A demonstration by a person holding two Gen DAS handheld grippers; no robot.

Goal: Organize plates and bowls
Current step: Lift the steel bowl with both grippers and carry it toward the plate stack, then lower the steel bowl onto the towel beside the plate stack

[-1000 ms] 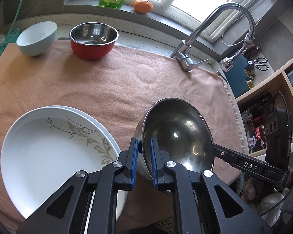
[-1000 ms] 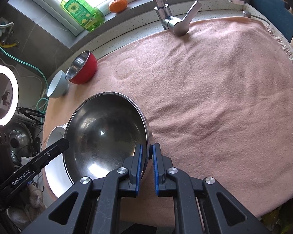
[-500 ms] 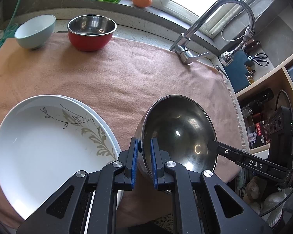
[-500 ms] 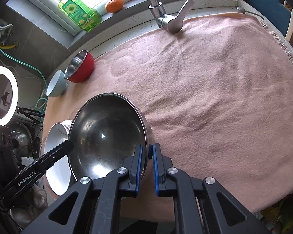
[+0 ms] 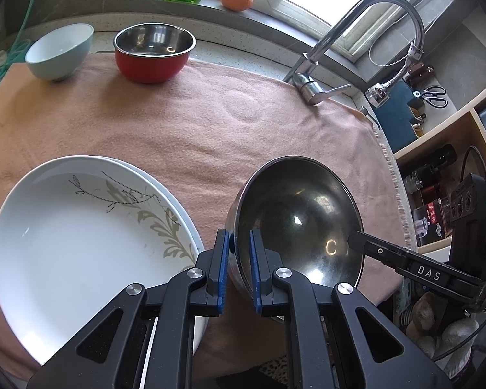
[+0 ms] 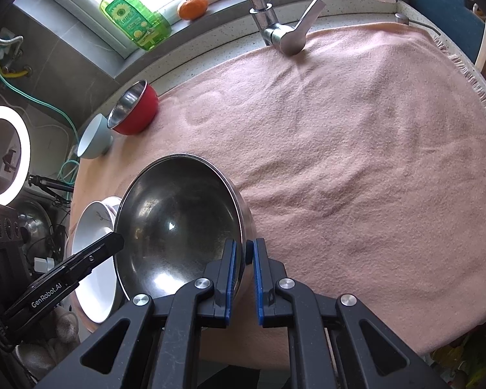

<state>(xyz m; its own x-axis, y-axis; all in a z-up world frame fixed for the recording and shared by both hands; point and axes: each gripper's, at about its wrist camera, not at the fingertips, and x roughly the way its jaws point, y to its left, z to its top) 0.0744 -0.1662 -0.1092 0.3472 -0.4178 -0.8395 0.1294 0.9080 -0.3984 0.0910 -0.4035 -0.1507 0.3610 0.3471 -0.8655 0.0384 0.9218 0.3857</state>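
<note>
we see a pink towel (image 6: 356, 149) over the worktop, a tap (image 5: 311, 87) behind it, a green bottle (image 6: 133, 19) and an orange (image 6: 192, 7) on the sill.

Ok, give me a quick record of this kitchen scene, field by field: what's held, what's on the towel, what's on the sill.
held item: large stainless steel bowl, tilted
left gripper: shut on the bowl's near rim
right gripper: shut on the opposite rim
surface: pink towel over the counter
stacked plates: white plates with leaf pattern, beside the held bowl
far bowls: red bowl with steel interior and pale blue ceramic bowl, side by side, upright
windowsill: green dish soap bottle, orange fruit
fixture: chrome faucet
</note>
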